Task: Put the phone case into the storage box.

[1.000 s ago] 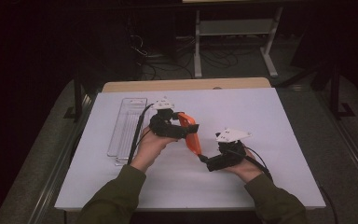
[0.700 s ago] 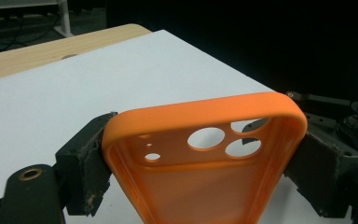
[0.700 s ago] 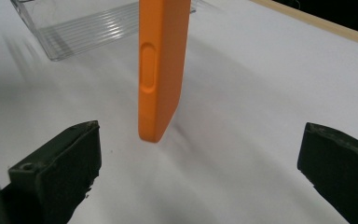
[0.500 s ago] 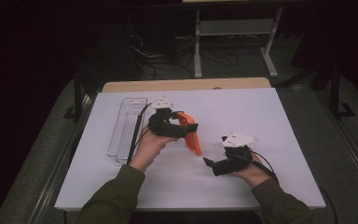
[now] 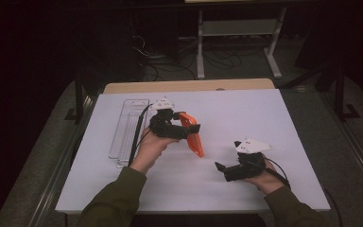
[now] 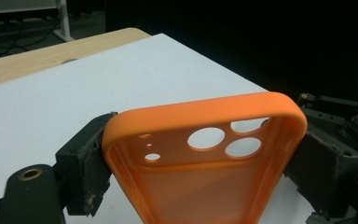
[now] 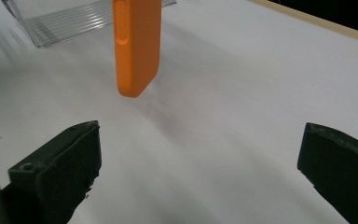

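Orange phone case [image 6: 205, 154], likely soft, light and bendy, hangs above the white table [image 5: 283, 123], pinched across its side rims by the left gripper [image 5: 189, 130]. Thin rims look the safest hold. Right gripper [image 5: 220, 166], near and to the right, has its jaws spread wide, empty. Clear plastic tray [image 5: 123, 137] at far left looks empty.

Phone case [image 5: 193, 137] plain orange throughout, gripped by black jaws of the left gripper [image 5: 189, 130] bearing a pale grey top plate; right gripper [image 5: 222, 169] likewise black with grey plate; table [image 5: 264, 118] surface white, far edge light wood; tray [image 5: 125, 127] clear and ribbed; sleeves [image 5: 118, 198] olive green.
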{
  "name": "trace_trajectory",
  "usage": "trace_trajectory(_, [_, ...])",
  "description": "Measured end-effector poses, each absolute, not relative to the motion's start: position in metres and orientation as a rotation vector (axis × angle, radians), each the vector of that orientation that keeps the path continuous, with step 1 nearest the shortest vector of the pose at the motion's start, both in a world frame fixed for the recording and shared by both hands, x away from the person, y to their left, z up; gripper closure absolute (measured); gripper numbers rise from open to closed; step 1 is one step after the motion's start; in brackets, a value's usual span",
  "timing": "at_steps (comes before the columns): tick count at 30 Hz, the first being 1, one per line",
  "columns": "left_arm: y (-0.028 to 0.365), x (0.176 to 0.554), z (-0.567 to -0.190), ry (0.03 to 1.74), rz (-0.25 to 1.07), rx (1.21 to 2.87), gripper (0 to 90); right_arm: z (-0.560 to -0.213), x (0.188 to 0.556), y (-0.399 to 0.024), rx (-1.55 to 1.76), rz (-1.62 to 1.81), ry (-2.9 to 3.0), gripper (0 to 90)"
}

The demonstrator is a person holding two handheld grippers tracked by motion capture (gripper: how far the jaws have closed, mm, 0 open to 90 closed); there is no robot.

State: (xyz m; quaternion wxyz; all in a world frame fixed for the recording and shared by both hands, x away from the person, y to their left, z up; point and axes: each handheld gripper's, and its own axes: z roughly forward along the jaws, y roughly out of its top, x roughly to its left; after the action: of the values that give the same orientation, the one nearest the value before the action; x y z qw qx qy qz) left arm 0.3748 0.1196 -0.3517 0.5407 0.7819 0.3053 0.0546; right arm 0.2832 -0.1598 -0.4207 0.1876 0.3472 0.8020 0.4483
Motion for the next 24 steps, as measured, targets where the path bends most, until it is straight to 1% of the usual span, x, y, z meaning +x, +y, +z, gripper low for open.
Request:
trace_trajectory(14, [0.123,0.375,-0.349,0.728,0.138,1.846,16.0,-0.421,0.281,-0.164,1.012,1.252,2.238,0.0])
trace_trajectory(24, [0.125,0.375,-0.348,0.725,0.142,1.848,16.0,-0.430,0.273,-0.181,1.021,1.206,2.242,0.0])
